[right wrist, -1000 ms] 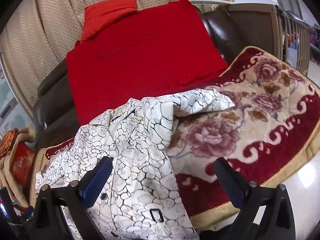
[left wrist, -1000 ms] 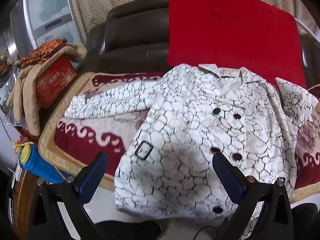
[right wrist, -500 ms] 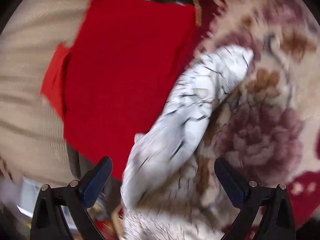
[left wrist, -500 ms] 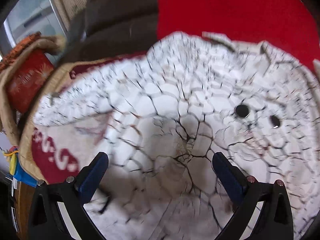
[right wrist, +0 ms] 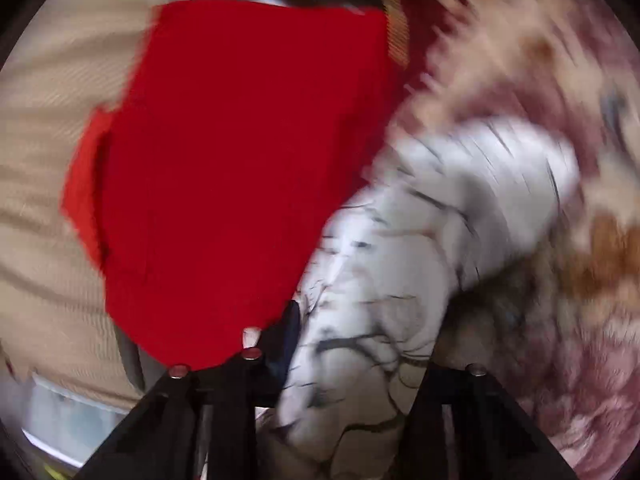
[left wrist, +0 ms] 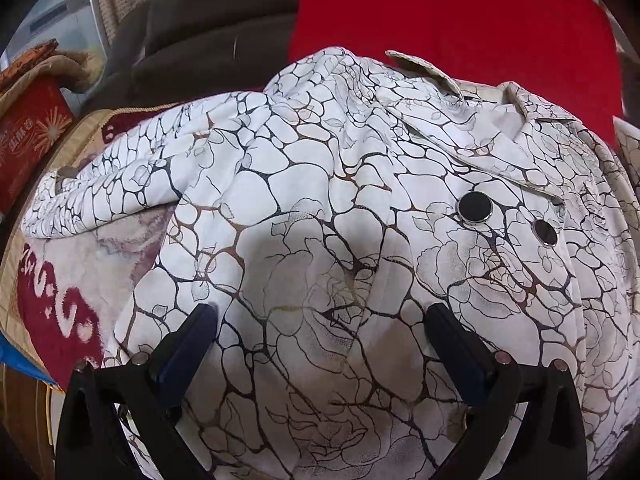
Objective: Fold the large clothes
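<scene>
A white coat (left wrist: 320,208) with a black crackle print and black buttons lies face up on a floral blanket (left wrist: 60,304). Its left sleeve stretches out to the left. My left gripper (left wrist: 320,324) is open, its jaws spread wide just above the coat's chest. In the blurred right wrist view, the coat's right sleeve (right wrist: 432,240) runs between the jaws of my right gripper (right wrist: 356,360). The jaws stand partly closed around the sleeve; the blur hides whether they pinch it.
A red cushion (left wrist: 460,24) leans on the dark brown sofa back (left wrist: 216,40) behind the coat. It also shows in the right wrist view (right wrist: 240,168). A red box (left wrist: 28,136) under folded cloth sits at the left. A beige curtain (right wrist: 44,120) hangs behind.
Both grippers have moved in close to the coat. The left one dropped toward the chest. The right one swung to the right sleeve and its jaws narrowed around it.
</scene>
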Demonstrator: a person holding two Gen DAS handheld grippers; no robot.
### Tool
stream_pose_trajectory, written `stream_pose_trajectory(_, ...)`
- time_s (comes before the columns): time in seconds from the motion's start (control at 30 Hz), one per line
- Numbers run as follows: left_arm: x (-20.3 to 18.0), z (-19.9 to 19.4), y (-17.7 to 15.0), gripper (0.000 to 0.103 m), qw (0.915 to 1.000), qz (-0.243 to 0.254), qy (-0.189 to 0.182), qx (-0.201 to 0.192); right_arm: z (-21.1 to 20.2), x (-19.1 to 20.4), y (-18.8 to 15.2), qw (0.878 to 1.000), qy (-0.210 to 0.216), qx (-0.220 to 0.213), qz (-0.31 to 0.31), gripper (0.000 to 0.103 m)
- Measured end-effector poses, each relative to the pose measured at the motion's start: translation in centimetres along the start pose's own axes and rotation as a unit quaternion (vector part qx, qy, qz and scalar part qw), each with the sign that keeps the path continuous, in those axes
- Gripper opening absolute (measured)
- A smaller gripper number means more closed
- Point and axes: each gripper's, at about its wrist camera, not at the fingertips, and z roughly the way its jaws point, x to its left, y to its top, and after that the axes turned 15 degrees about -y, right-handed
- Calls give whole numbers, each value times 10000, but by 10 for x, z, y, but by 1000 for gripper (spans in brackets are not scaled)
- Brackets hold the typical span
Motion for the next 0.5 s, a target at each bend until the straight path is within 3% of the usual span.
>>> stream_pose_trajectory(0.1, 5, -8, 7, 103, 9999, -107, -58, 43, -31, 50, -13, 9936, 273, -564, -945, 26)
stream_pose_trajectory(0.2, 16, -20, 14, 103, 9991, -257, 17, -325, -54, 99, -46, 9763, 810, -819, -1831, 26)
stream_pose_trajectory(0.33, 33, -50, 19, 103, 9933, -340, 416, -1021, -54, 163, -112, 9460, 1221, -568, -2950, 28)
stream_pose_trajectory(0.43, 54, -67, 21, 103, 9868, -594, 666, -1350, -30, 205, -181, 9157, 1252, 156, -3816, 33)
stream_pose_trajectory(0.47, 64, -72, 20, 103, 9844, -730, 733, -1426, -21, 211, -201, 9072, 1282, 388, -3988, 54)
stream_pose_trajectory(0.5, 74, -77, 17, 103, 9818, -868, 802, -1486, -14, 214, -216, 9015, 1330, 603, -4075, 87)
